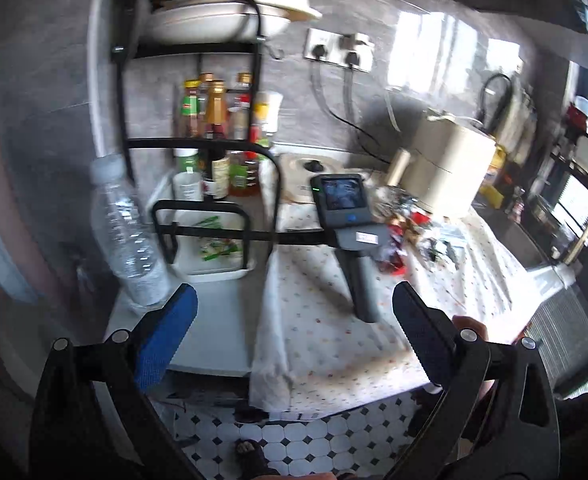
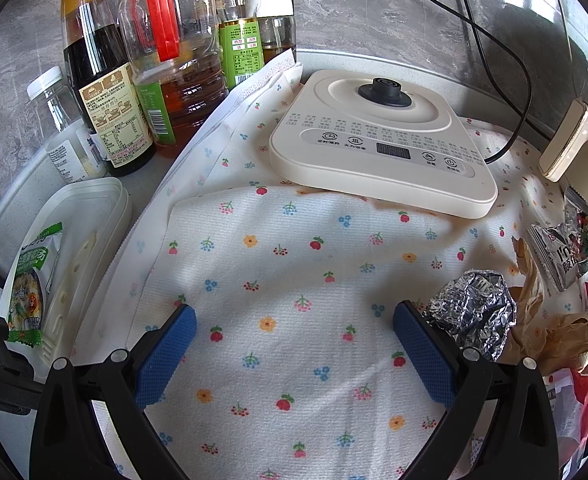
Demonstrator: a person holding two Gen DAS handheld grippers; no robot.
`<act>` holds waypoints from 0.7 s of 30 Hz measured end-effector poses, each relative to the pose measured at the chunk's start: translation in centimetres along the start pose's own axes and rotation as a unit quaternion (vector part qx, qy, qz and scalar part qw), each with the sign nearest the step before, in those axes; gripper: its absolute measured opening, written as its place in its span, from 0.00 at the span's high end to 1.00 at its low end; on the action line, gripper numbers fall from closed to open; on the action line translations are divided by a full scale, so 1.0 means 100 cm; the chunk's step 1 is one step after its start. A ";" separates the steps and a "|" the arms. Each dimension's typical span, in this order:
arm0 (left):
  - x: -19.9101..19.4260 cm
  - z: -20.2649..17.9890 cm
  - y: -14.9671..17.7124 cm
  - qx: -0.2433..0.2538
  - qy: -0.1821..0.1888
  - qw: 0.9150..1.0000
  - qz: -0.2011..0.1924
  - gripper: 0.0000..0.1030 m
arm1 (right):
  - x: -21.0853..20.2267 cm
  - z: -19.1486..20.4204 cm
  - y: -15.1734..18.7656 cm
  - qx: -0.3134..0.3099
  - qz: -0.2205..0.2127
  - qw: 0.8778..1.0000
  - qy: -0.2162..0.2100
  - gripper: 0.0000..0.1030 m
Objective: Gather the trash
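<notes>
A trash pile of wrappers (image 1: 409,228) lies on the floral cloth (image 1: 325,332) at the back right of the counter. In the right wrist view, a crumpled foil ball (image 2: 473,312) lies just outside the right fingertip, with brown paper (image 2: 561,332) and a printed sachet (image 2: 553,256) beyond it. My right gripper (image 2: 294,340) is open over bare cloth, holding nothing. My left gripper (image 1: 294,320) is open and empty near the counter's front. A clear plastic bottle (image 1: 126,232) stands tilted and blurred just past its left finger. The right gripper's handle and screen (image 1: 349,216) show ahead.
Sauce and oil bottles (image 2: 166,72) crowd the back left under a black wire rack (image 1: 198,144). A white cooker base (image 2: 381,140) sits on the cloth, and a white tub (image 2: 90,216) holds a green packet (image 2: 26,280). A cream appliance (image 1: 449,168) stands at the back right.
</notes>
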State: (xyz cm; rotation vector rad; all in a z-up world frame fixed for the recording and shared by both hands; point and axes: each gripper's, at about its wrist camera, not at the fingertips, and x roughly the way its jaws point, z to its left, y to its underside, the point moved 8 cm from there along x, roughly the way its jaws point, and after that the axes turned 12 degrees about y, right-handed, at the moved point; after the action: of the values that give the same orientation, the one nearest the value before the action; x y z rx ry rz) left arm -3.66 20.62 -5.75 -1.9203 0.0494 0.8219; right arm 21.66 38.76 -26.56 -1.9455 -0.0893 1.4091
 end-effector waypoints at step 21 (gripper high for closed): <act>0.132 -0.421 0.270 0.357 0.280 0.817 0.355 0.06 | 0.000 0.000 0.000 0.001 -0.001 1.000 0.002 0.07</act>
State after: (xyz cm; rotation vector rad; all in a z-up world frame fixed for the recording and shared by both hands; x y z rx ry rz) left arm 18.28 -22.83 -23.22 -1.3121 1.3181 0.5324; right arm 21.68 38.74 -26.54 -1.9454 -0.0878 1.4036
